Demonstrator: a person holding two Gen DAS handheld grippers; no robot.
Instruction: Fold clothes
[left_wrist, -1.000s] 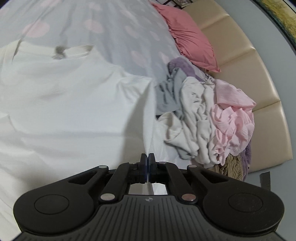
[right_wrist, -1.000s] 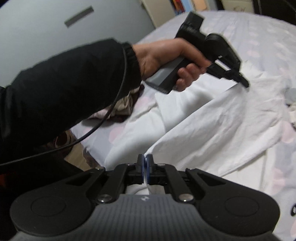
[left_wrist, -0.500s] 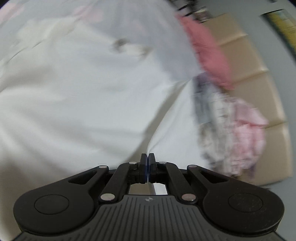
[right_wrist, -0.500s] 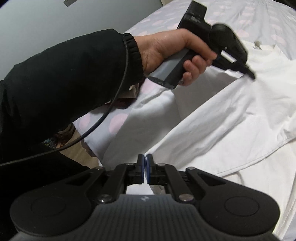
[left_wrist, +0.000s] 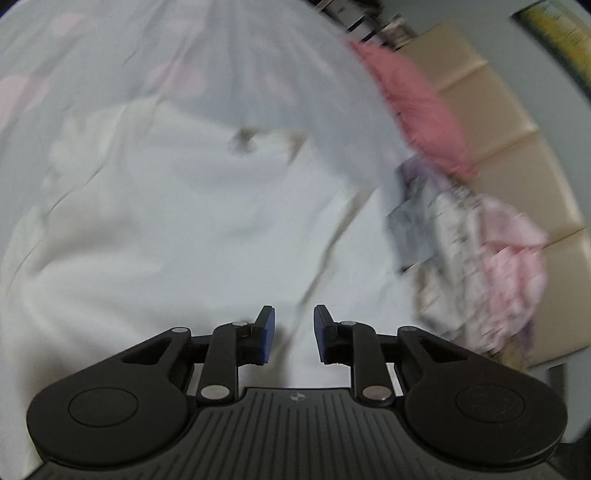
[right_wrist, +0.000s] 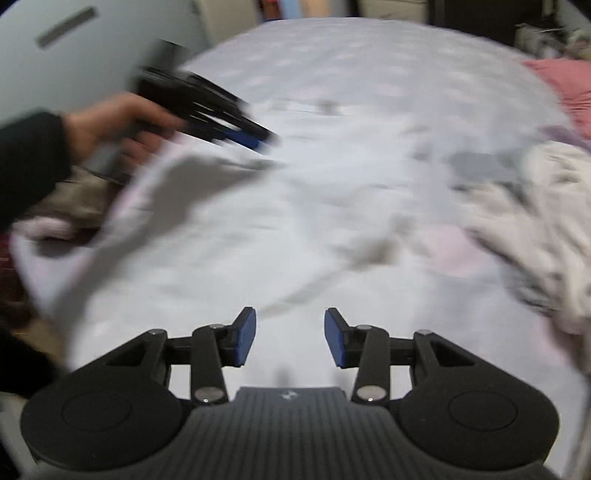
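Observation:
A white shirt (left_wrist: 166, 221) lies spread on the bed, its collar (left_wrist: 258, 138) at the far side. My left gripper (left_wrist: 293, 332) hovers over the shirt's near part. Its jaws are opening, and a crease of the cloth runs under the gap, untouched by the pads. In the right wrist view the shirt (right_wrist: 258, 221) fills the middle, blurred. My right gripper (right_wrist: 290, 338) is over the shirt's near edge, jaws opening, nothing between them. A hand (right_wrist: 110, 118) in a black sleeve holds the left gripper (right_wrist: 264, 142) low over the shirt's left side.
A heap of crumpled clothes (left_wrist: 480, 258) in white, pink and grey lies to the right of the shirt, seen too as a heap (right_wrist: 535, 221). A pink pillow (left_wrist: 417, 110) leans by the beige headboard (left_wrist: 517, 166). The sheet (left_wrist: 184, 55) is grey with pink dots.
Both grippers were shut on white cloth; both now stand open with the cloth let go. The shirt has dropped flat on the bed. The right view swung over the bed.

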